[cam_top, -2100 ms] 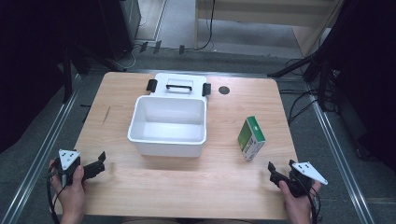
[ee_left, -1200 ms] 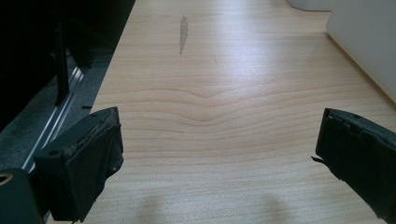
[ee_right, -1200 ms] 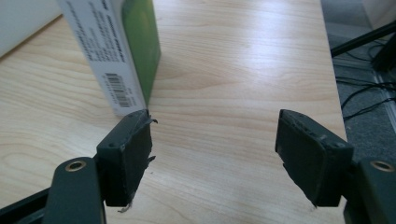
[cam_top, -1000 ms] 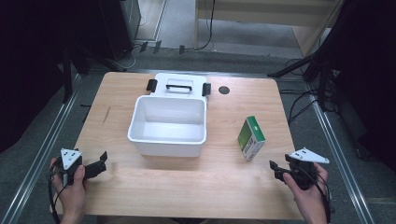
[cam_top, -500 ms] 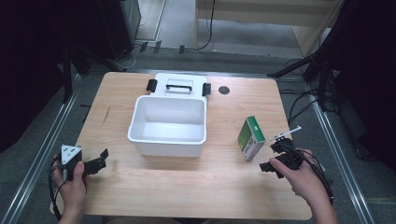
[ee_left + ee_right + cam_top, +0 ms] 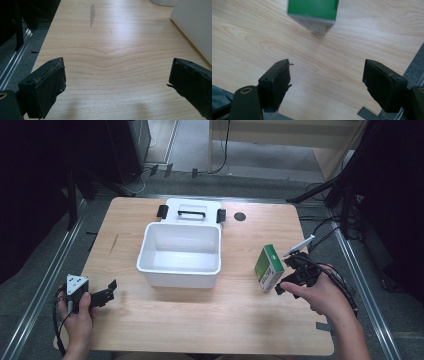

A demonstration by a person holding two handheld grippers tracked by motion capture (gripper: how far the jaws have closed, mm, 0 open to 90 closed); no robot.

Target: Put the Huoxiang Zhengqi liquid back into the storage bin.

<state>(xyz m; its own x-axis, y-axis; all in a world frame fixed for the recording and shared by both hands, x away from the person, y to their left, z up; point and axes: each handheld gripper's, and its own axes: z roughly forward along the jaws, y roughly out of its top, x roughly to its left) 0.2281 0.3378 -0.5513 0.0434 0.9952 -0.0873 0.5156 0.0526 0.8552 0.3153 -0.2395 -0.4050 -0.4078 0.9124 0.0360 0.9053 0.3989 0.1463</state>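
Carton [image 6: 270, 268], green-faced and white-edged, stands on the right half of the bench [image 6: 200, 320] in the high view, well apart from the white tub [image 6: 180, 254] at centre. The right tongs [image 6: 289, 274] sit just beside its right flank, jaws apart and just opened wider, nothing between them. The left tongs [image 6: 107, 292] rest near the bench's front left corner, also apart and holding nothing.

From the left gripper view, the tongs [image 6: 117, 87] spread wide over bare wood, the tub's [image 6: 197, 27] white wall off to the right.

From the right gripper view, the carton [image 6: 313, 13] lies ahead of the gaping tongs [image 6: 327, 82], its grey end panel facing them, clear of both pads.

Judged by its look, the carton is light cardboard, stiff at the edges yet crushable, and liable to tip or slide if nudged. A moderate squeeze across its two narrow sides, about mid-height, seems safest.
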